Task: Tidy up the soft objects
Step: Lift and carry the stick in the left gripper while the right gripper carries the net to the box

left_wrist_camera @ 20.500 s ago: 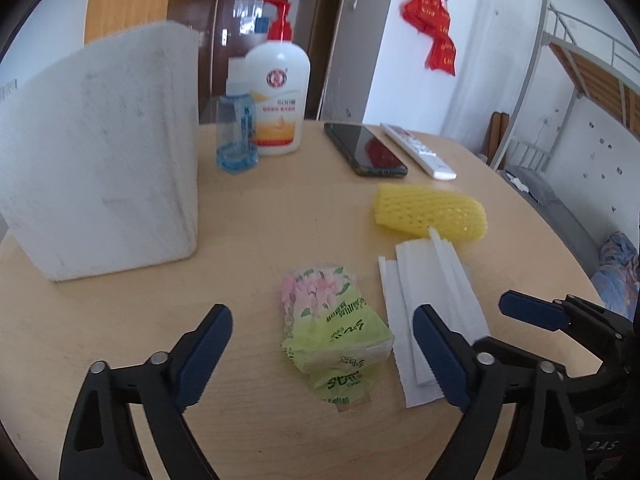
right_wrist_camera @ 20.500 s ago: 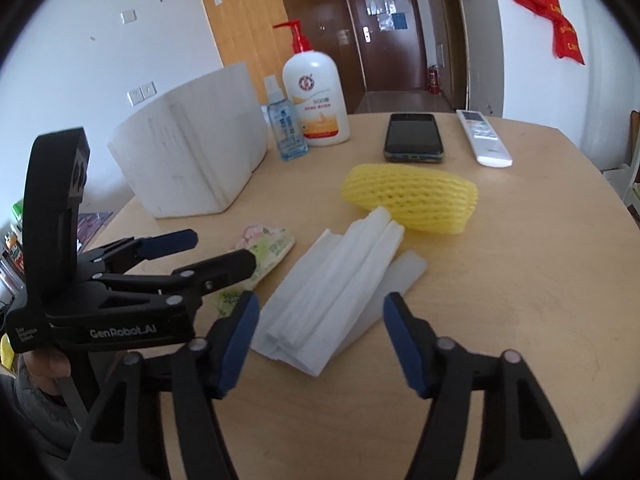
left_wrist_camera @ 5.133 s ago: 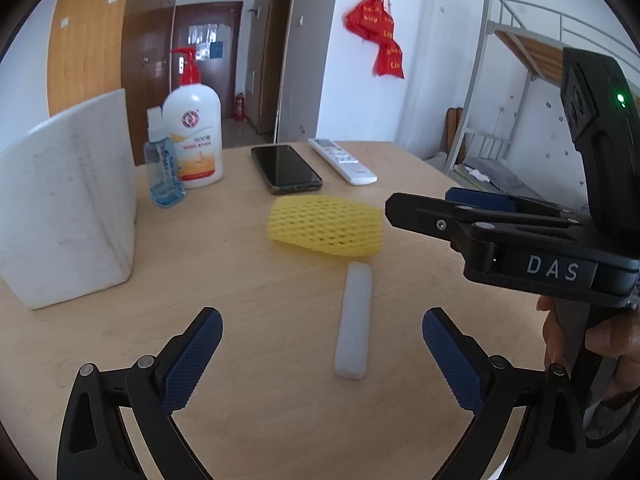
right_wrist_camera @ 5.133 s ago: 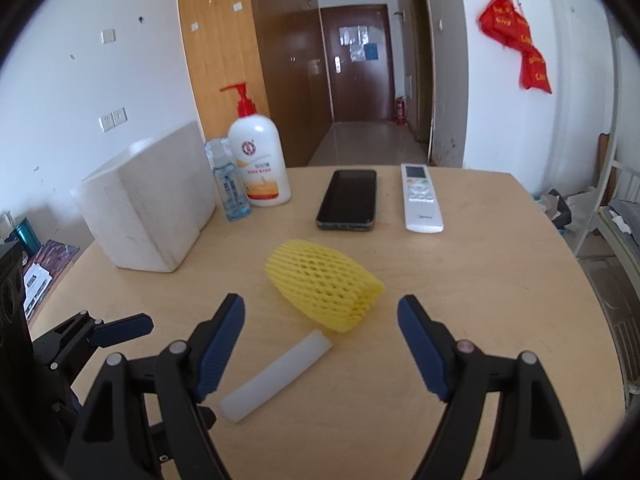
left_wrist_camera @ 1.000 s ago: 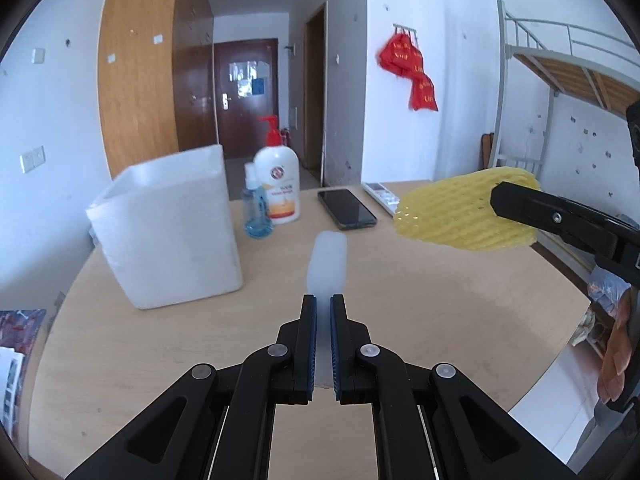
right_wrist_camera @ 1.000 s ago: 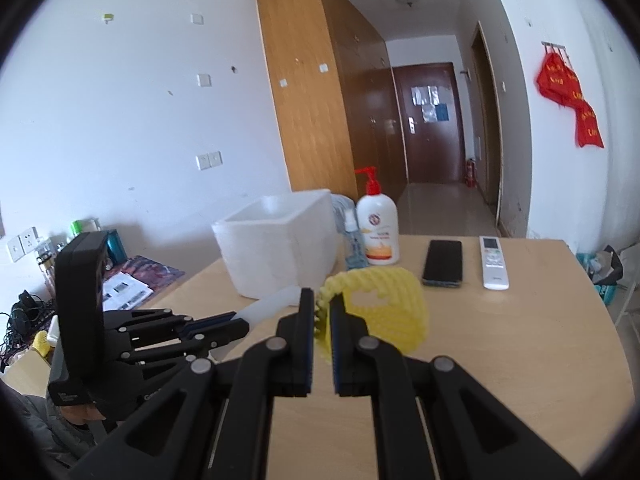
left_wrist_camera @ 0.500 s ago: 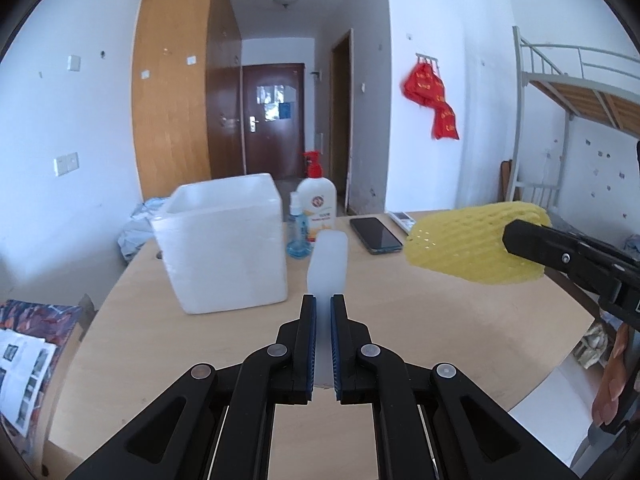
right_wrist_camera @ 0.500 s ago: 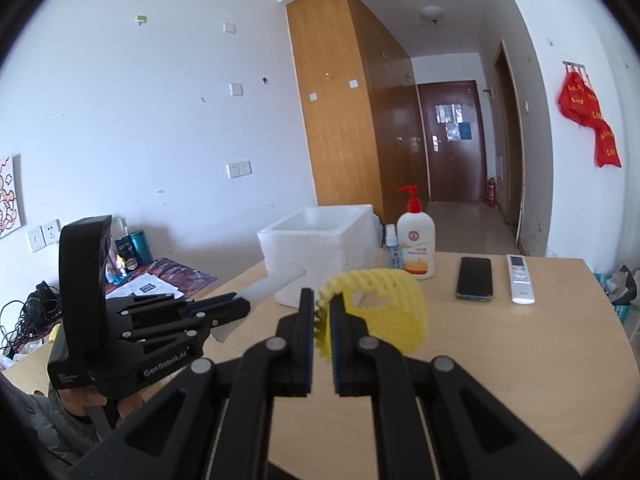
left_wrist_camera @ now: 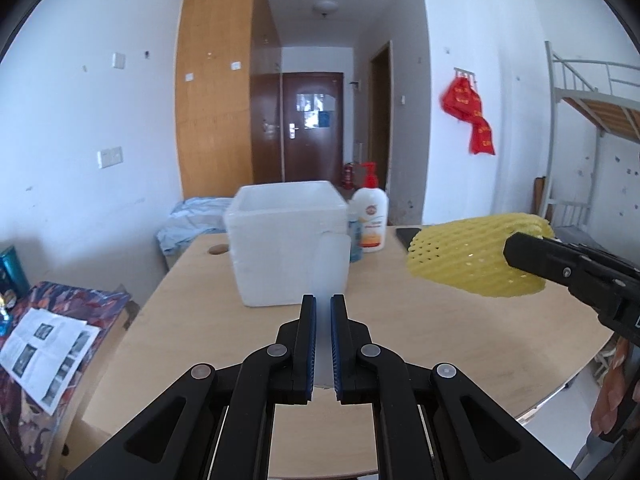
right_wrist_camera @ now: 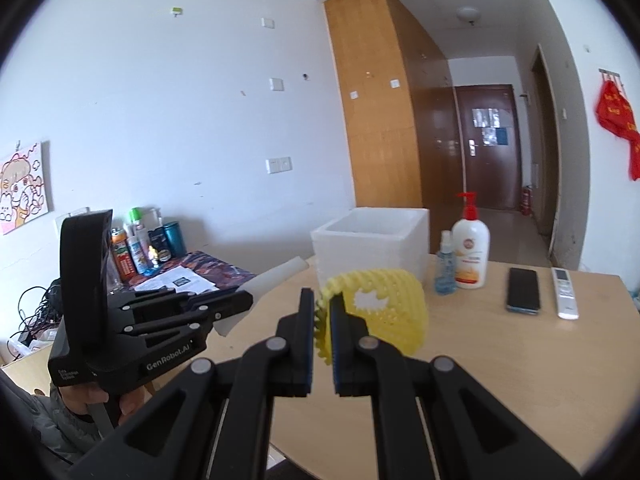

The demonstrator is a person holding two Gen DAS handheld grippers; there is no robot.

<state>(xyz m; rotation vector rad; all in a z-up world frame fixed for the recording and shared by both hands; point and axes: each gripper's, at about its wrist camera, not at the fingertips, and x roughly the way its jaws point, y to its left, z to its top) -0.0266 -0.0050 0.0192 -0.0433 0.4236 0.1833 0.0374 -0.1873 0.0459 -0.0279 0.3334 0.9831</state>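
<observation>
My left gripper (left_wrist_camera: 323,312) is shut on a white foam strip (left_wrist_camera: 329,264), held up in the air in front of the white foam box (left_wrist_camera: 286,240). The strip also shows in the right wrist view (right_wrist_camera: 276,280), sticking out of the left gripper (right_wrist_camera: 240,304). My right gripper (right_wrist_camera: 322,312) is shut on the rim of a yellow foam net sleeve (right_wrist_camera: 384,312), held above the table. In the left wrist view the sleeve (left_wrist_camera: 472,258) hangs at the right in the right gripper's fingers (left_wrist_camera: 532,252). The foam box (right_wrist_camera: 372,248) stands open-topped on the round wooden table (right_wrist_camera: 500,380).
A lotion pump bottle (right_wrist_camera: 472,252), a small blue spray bottle (right_wrist_camera: 445,268), a phone (right_wrist_camera: 522,290) and a white remote (right_wrist_camera: 565,292) lie at the table's far side. A low side table with papers and bottles (right_wrist_camera: 160,264) stands to the left. A bunk bed (left_wrist_camera: 592,120) is right.
Both grippers have risen and pulled back from the table with their objects still held; the box and bottles look smaller and lower than a second ago.
</observation>
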